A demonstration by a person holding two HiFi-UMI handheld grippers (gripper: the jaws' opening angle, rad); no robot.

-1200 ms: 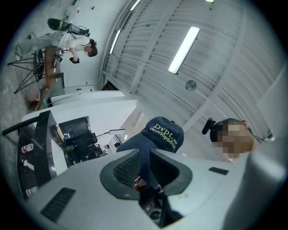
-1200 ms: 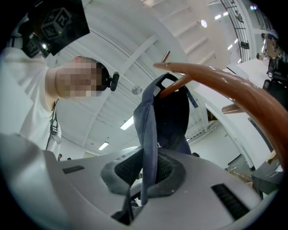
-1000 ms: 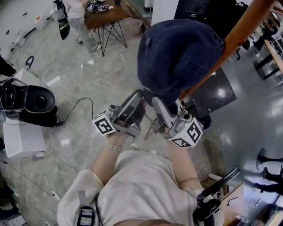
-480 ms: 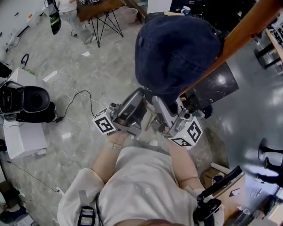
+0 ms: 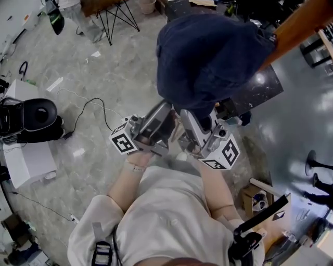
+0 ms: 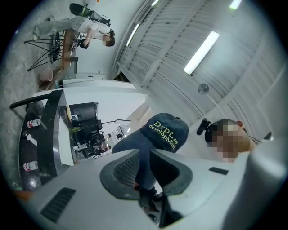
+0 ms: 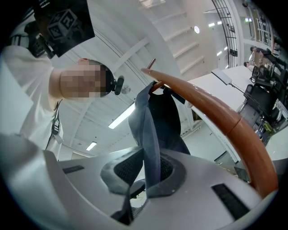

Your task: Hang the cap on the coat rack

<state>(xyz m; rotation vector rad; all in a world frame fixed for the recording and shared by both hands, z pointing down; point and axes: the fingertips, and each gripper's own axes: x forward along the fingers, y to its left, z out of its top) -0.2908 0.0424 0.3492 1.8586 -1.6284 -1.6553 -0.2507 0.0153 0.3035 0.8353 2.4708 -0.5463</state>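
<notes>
A dark blue cap (image 5: 208, 57) with yellow-green lettering is held up against the orange-brown wooden arm of the coat rack (image 5: 296, 28). The cap's crown covers the arm's lower end in the head view. My left gripper (image 5: 165, 111) is shut on the cap's lower edge, with blue fabric pinched between its pads (image 6: 130, 168). My right gripper (image 5: 188, 117) is shut on a fold of the cap's band (image 7: 150, 148). In the right gripper view the cap (image 7: 162, 117) hangs from the tip of the curved wooden arm (image 7: 220, 119).
On the marble floor to the left sit a black round seat (image 5: 36, 117) and a white box (image 5: 28, 161), with a cable trailing between them. A dark glossy tabletop (image 5: 263, 91) lies under the rack. A table with black wire legs (image 5: 112, 15) stands at the back.
The cap has shifted up and over the wooden arm, hiding more of its lower end. Both grippers stay shut on the cap and have barely moved.
</notes>
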